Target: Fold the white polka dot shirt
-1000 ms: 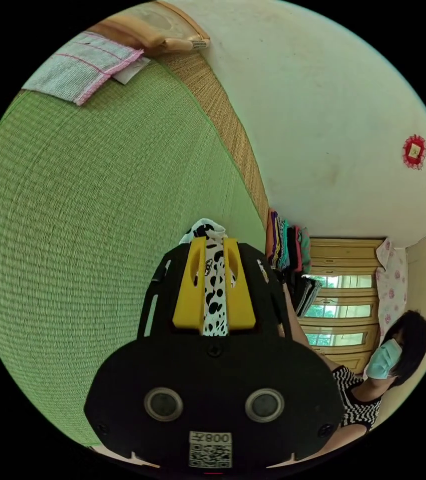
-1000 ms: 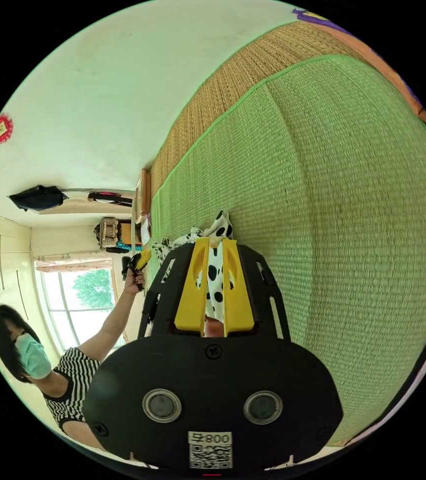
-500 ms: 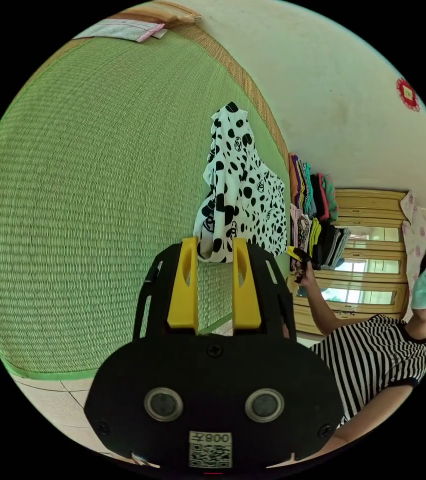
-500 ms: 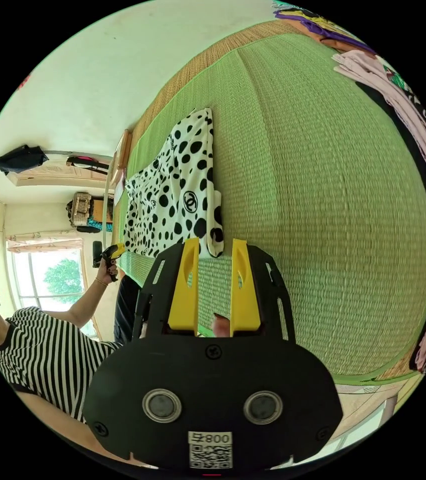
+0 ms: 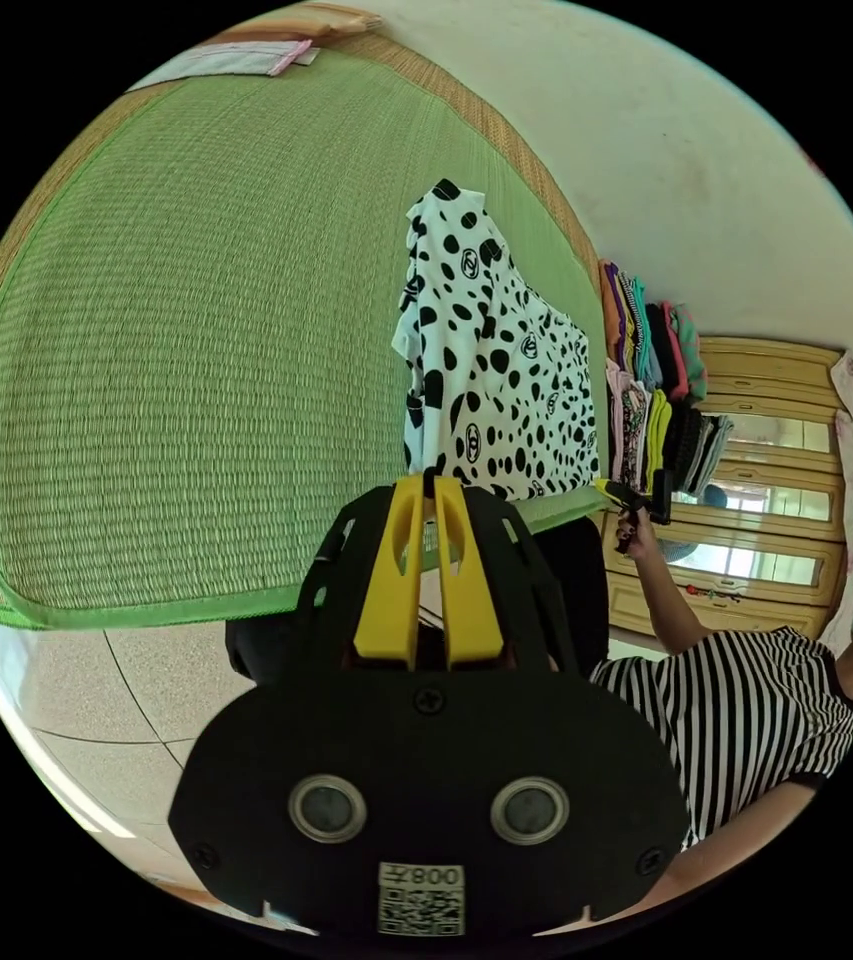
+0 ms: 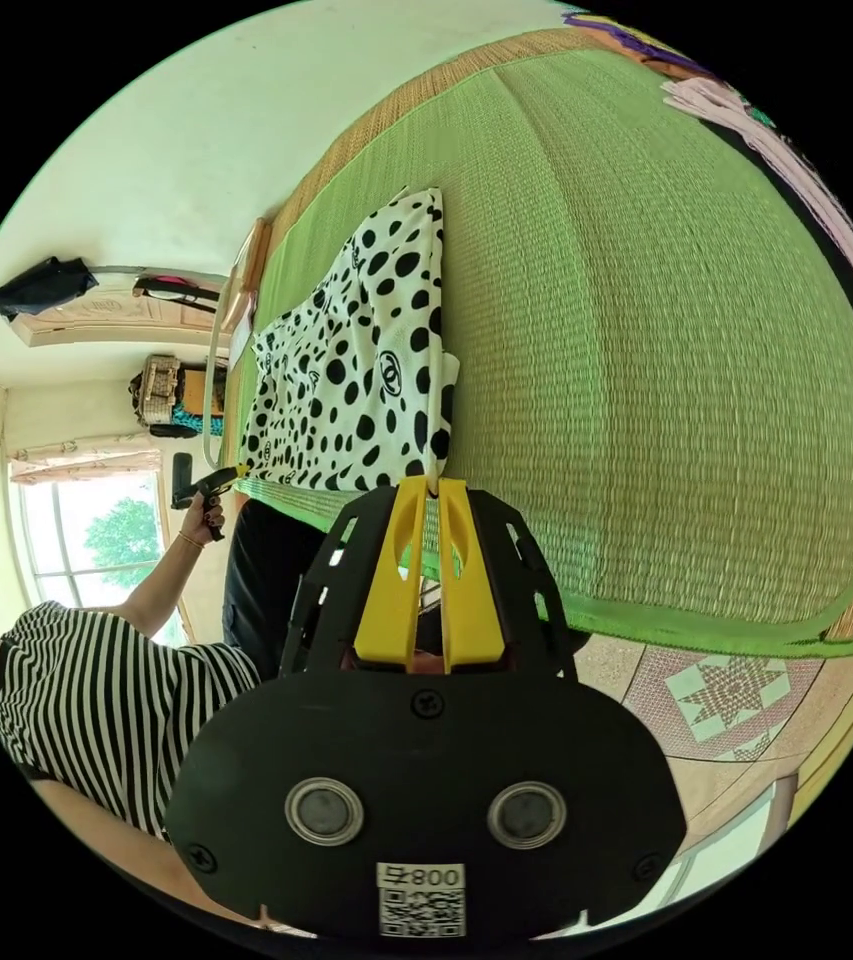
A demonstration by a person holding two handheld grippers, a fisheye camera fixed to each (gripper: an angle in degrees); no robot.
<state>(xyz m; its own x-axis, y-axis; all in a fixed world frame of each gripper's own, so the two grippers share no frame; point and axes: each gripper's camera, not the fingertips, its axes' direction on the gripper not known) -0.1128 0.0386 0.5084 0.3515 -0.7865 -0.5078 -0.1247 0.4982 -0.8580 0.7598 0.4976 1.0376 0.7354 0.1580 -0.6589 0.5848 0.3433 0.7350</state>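
I am pinching the shirt (image 5: 491, 370) hem corners, lying flat on the mat (image 5: 196, 350), with both jaws closed: left hand-held gripper (image 5: 428, 495), right hand-held gripper (image 6: 432, 492). Judgement: lifting evenly, keeping the hem taut, should fold cleanly.

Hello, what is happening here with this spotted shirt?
A person holds a gripper in each hand. The white polka dot shirt lies spread on the green mat. The left gripper and the right gripper have their jaws nearly together at the shirt's near corners. Folding is not yet visible.
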